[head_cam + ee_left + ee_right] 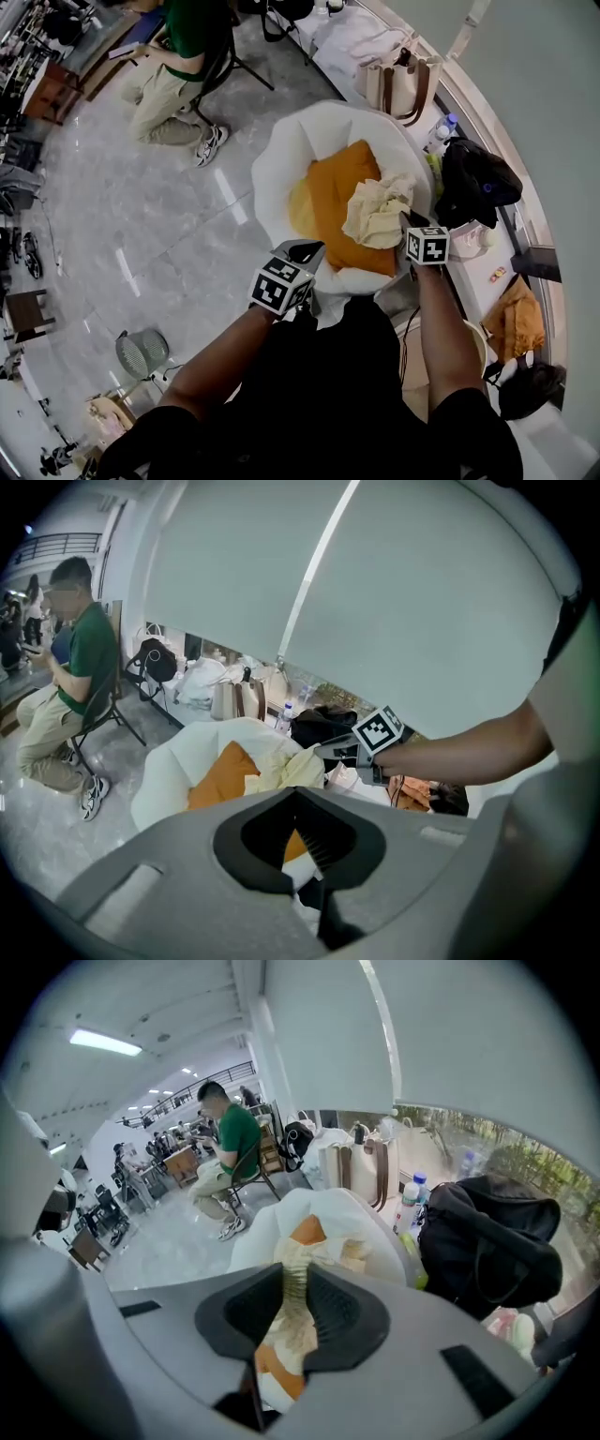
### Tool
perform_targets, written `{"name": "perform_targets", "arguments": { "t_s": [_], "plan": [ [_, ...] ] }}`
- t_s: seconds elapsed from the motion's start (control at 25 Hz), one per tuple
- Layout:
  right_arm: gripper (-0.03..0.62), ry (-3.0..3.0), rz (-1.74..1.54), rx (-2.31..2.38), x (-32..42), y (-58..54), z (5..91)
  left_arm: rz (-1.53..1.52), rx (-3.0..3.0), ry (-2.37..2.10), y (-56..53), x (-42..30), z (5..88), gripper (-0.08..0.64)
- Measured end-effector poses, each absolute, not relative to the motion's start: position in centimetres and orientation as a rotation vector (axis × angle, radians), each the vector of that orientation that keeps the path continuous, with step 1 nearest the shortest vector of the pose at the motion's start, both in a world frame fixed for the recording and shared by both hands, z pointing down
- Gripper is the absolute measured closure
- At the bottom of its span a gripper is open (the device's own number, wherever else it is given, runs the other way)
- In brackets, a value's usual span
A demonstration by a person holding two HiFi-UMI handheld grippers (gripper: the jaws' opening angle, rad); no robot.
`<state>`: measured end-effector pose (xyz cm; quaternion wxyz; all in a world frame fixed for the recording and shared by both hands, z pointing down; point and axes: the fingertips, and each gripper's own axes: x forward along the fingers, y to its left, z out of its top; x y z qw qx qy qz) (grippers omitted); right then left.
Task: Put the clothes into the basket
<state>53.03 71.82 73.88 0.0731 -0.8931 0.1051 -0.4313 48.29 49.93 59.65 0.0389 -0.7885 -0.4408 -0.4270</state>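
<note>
A white basket (pixel 272 169) stands on the floor in front of me. Inside it lies an orange cloth (pixel 337 202). Over the basket's right side my right gripper (pixel 410 223) is shut on a cream cloth (pixel 375 216), which hangs bunched from its jaws. In the right gripper view that cloth (pixel 298 1297) is pinched between the pads, and the basket (pixel 262 1237) lies beyond. My left gripper (pixel 305 253) hovers at the basket's near rim. In the left gripper view its jaw tips (pixel 295 794) meet with nothing seen pinched, and the orange cloth (pixel 220 775) shows behind them.
A person in a green shirt (pixel 178 56) sits on a chair at the back left. A tote bag (pixel 398 84), a water bottle (pixel 442 131) and a black bag (pixel 473 178) line the right wall. A small fan (pixel 141 352) stands on the floor at the left.
</note>
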Motion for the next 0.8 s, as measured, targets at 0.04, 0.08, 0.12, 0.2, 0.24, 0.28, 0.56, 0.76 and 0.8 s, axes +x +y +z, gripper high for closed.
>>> {"name": "perform_targets", "arguments": {
  "t_s": [0.04, 0.08, 0.12, 0.2, 0.24, 0.28, 0.56, 0.76, 0.8],
  "plan": [
    [0.503, 0.311, -1.272, -2.682, 52.8, 71.3, 72.7, -1.299, -2.427, -1.358, 49.4, 48.1, 59.1, 0.558],
    [0.503, 0.309, -1.246, -2.683, 52.5, 70.7, 71.6, -1.29, -2.435, -1.362, 48.8, 48.0, 58.6, 0.558],
    [0.504, 0.308, -1.22, -2.685, 52.3, 70.0, 70.4, -1.279, -2.445, -1.367, 48.2, 47.9, 58.0, 0.559],
    [0.505, 0.306, -1.167, -2.692, 51.8, 68.7, 68.0, -1.249, -2.466, -1.379, 46.9, 47.8, 56.9, 0.559],
    [0.505, 0.303, -1.141, -2.696, 51.5, 68.0, 66.8, -1.234, -2.477, -1.385, 46.3, 47.7, 56.2, 0.558],
    [0.505, 0.3, -1.116, -2.699, 51.2, 67.2, 65.7, -1.222, -2.486, -1.391, 45.6, 47.6, 55.6, 0.558],
    [0.505, 0.282, -0.949, -2.723, 49.4, 62.5, 58.4, -1.161, -2.54, -1.412, 40.8, 47.4, 52.8, 0.558],
    [0.505, 0.269, -0.873, -2.736, 47.9, 60.2, 54.3, -1.124, -2.548, -1.45, 38.7, 47.2, 51.5, 0.558],
    [0.505, 0.271, -0.862, -2.743, 47.5, 59.7, 53.6, -1.114, -2.542, -1.464, 38.5, 47.0, 51.4, 0.558]
  ]
}}
